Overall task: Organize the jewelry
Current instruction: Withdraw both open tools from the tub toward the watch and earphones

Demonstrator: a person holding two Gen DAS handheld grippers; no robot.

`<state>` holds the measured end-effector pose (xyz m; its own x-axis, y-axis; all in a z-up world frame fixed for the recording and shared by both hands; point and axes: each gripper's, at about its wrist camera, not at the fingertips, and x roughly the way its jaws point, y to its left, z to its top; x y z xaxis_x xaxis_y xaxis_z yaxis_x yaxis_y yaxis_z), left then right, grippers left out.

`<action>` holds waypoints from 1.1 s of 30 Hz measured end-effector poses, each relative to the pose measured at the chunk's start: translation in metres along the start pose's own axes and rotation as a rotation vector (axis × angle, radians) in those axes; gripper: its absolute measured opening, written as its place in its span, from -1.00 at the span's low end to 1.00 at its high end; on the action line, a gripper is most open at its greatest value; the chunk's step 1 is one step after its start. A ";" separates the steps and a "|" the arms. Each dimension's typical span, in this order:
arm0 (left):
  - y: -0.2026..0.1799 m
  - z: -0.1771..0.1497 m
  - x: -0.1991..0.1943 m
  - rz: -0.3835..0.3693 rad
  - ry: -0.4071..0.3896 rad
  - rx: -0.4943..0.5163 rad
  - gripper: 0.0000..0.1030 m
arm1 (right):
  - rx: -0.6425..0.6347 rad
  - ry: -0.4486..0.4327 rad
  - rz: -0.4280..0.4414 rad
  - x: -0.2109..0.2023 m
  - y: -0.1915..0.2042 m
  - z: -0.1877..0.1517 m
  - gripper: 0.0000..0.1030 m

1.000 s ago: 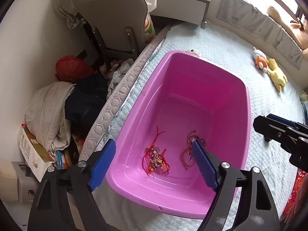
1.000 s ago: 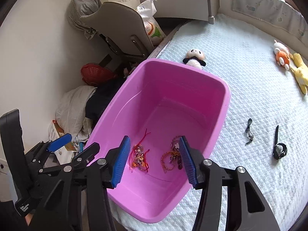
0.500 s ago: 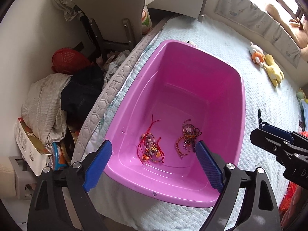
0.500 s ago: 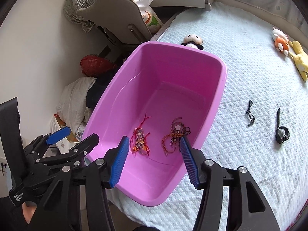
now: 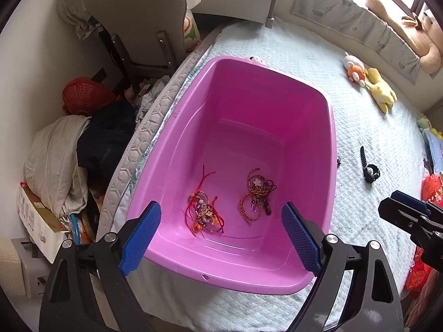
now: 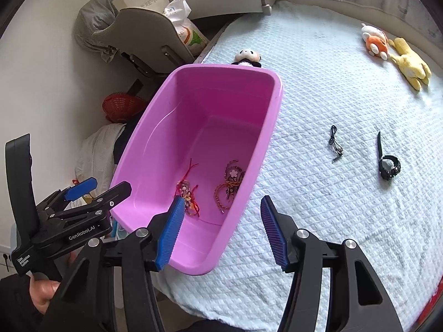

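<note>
A pink tub [image 5: 329, 149] sits on the quilted bedspread [image 6: 332, 207] at the mattress edge, and its near wall rises between both grippers and the jewelry inside. Two tangles lie on the tub floor: a red-cord bracelet bundle [image 5: 203, 213] and, just beside it, a braided bracelet bundle with a flower charm [image 5: 256, 193]. Past the tub's far rim a panda plush [image 6: 246, 56] peeks out; an orange plush [image 6: 373, 41] and a yellow plush [image 6: 409, 63] lie far ahead to the right. Left of the tub, off the bed, stand a grey chair [image 5: 144, 22], a red basket [image 5: 83, 95] and heaped clothes [image 5: 55, 160].

In the right wrist view the left tool's body reads "GenRobot.AI" and "Data Acquisition System".

The left gripper [image 5: 221, 238] is spread wide and empty, the bundles ahead between its pads, below. Its jaws have just been opening. The right gripper [image 6: 221, 232] stands partly spread, nothing between its pads; it straddles the tub's right wall. A black cord [image 6: 335, 146] and a black watch [image 6: 387, 163] lie on the bedspread ahead to its right, well apart from it.
</note>
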<state>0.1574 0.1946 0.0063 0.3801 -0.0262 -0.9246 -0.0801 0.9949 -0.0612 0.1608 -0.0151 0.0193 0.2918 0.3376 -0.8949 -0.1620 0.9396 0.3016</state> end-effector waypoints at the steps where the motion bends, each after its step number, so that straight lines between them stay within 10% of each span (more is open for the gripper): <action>1: -0.004 0.000 0.000 -0.004 0.001 0.011 0.69 | 0.016 -0.006 0.000 -0.002 -0.004 -0.002 0.06; 22: -0.164 -0.019 -0.022 -0.106 -0.042 0.190 0.72 | 0.263 -0.110 -0.101 -0.086 -0.171 -0.093 0.19; 33: -0.266 -0.057 -0.022 -0.034 -0.028 0.185 0.83 | 0.212 -0.153 -0.086 -0.114 -0.284 -0.122 0.26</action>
<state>0.1176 -0.0754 0.0211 0.4051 -0.0605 -0.9123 0.1029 0.9945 -0.0202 0.0584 -0.3269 -0.0045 0.4373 0.2454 -0.8652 0.0658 0.9507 0.3029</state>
